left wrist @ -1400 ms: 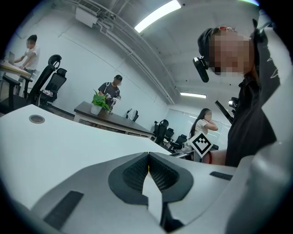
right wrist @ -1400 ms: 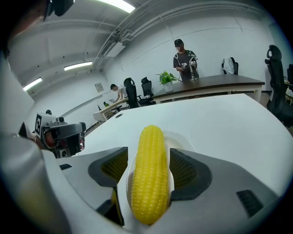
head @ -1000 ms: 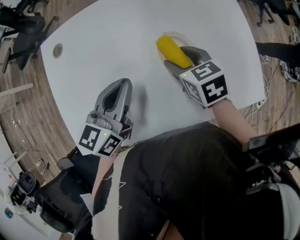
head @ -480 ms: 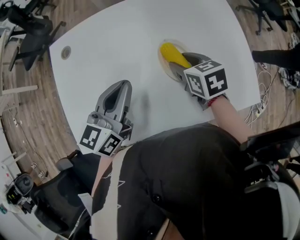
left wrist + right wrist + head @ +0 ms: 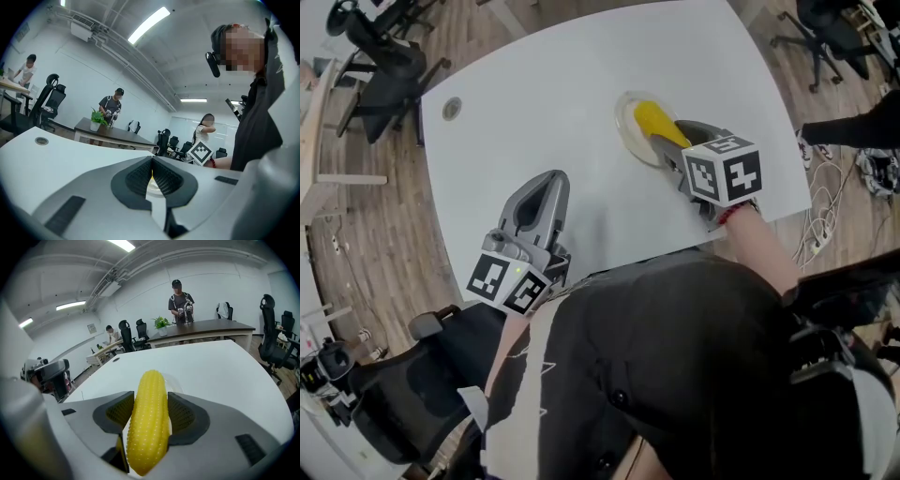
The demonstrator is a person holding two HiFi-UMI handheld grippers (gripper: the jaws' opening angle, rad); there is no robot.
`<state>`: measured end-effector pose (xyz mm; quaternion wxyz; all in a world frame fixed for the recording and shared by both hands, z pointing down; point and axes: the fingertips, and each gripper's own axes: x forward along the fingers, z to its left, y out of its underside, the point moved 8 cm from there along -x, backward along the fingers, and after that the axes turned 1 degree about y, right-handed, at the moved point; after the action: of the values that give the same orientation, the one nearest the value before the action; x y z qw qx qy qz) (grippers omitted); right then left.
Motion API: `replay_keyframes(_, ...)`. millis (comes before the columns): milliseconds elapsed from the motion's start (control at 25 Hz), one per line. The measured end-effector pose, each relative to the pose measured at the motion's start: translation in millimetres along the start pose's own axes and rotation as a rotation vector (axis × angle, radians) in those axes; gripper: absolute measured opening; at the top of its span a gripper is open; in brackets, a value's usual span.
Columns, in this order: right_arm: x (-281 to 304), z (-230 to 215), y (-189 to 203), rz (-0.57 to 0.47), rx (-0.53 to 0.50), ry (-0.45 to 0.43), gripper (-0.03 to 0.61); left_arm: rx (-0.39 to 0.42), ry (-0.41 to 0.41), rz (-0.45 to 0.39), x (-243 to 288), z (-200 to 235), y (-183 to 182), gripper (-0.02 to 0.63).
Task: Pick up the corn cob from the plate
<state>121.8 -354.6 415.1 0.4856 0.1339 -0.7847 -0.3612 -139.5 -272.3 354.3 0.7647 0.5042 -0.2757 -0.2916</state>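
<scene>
The yellow corn cob [image 5: 652, 121] is clamped between the fingers of my right gripper [image 5: 664, 142], its far end sticking out over the pale round plate [image 5: 627, 131] on the white table. In the right gripper view the corn cob [image 5: 149, 423] stands lengthwise between both ribbed pads, which press on its sides, with the plate's rim [image 5: 176, 381] just behind it. My left gripper [image 5: 547, 180] hovers over the table's near side, well left of the plate, with its jaws together and nothing in them. In its own view the left gripper [image 5: 152, 162] points level towards the plate.
The white table [image 5: 534, 84] has a round cable grommet [image 5: 452, 110] at its far left. Office chairs [image 5: 389, 61] stand on the wooden floor to the left, cables [image 5: 830, 178] lie to the right. Several people and desks show in the gripper views.
The right gripper's jaws have come in onto the corn cob and risen a little with it. The left gripper has risen slightly and stays shut.
</scene>
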Motion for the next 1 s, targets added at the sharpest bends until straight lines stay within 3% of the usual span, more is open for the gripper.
replay_keyframes(520,-94,27,80,-0.092,0.161,-0.167,0.231,-0.041,-0.061,-0.029,-74,-107,45,0.014)
replay_keyframes(680,-114,36,94,-0.110,0.182,-0.194,0.230,-0.110,-0.081,-0.078,-98,-124,45,0.014)
replay_keyframes(1000,-144,67,103,-0.198,0.296,-0.242,0.230,-0.162,-0.072,-0.134,-142,-136,40,0.014)
